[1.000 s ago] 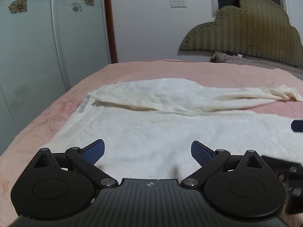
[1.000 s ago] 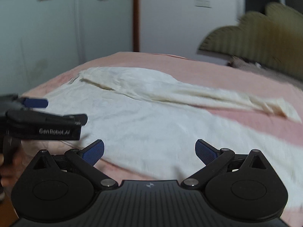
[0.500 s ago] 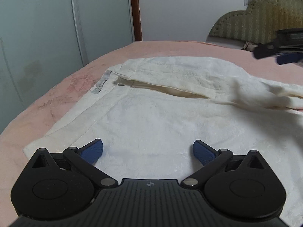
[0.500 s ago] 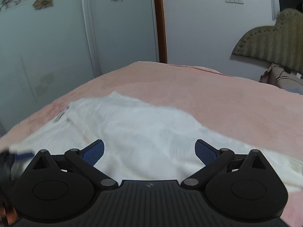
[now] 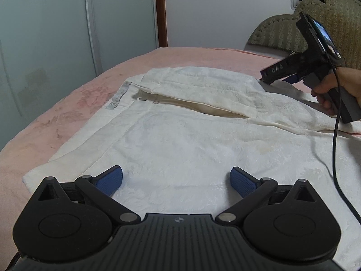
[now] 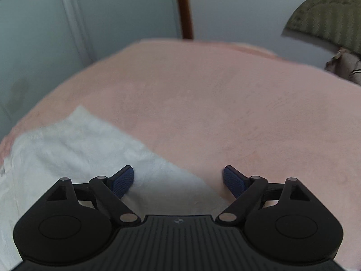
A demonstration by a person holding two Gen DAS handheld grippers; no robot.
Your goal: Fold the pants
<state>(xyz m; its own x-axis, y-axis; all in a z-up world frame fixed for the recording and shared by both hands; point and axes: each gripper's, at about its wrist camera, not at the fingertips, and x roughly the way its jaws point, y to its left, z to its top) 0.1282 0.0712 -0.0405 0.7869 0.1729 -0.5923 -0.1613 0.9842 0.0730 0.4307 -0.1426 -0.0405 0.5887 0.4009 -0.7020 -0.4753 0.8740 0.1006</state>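
Note:
Cream-white pants (image 5: 180,140) lie spread flat on a pink bed (image 5: 74,99), waistband with a grey label to the left, the far leg folded over along the back. My left gripper (image 5: 176,179) is open and empty, low over the near part of the pants. My right gripper (image 6: 178,178) is open and empty over the far edge of the pants (image 6: 74,149), where white cloth meets pink bedspread (image 6: 225,103). In the left wrist view the right gripper (image 5: 279,78) shows at the far right, held in a hand, its tips at the pants' far edge.
Pale sliding wardrobe doors (image 5: 56,33) stand along the left of the bed. A brown door frame (image 5: 161,11) and white wall are behind. An olive padded headboard (image 5: 315,22) is at the back right. A black cable (image 5: 335,149) hangs from the right gripper across the pants.
My right gripper has swung from the near side across the pants to their far edge. My left gripper has moved left and closer toward the waistband end. Both stayed open.

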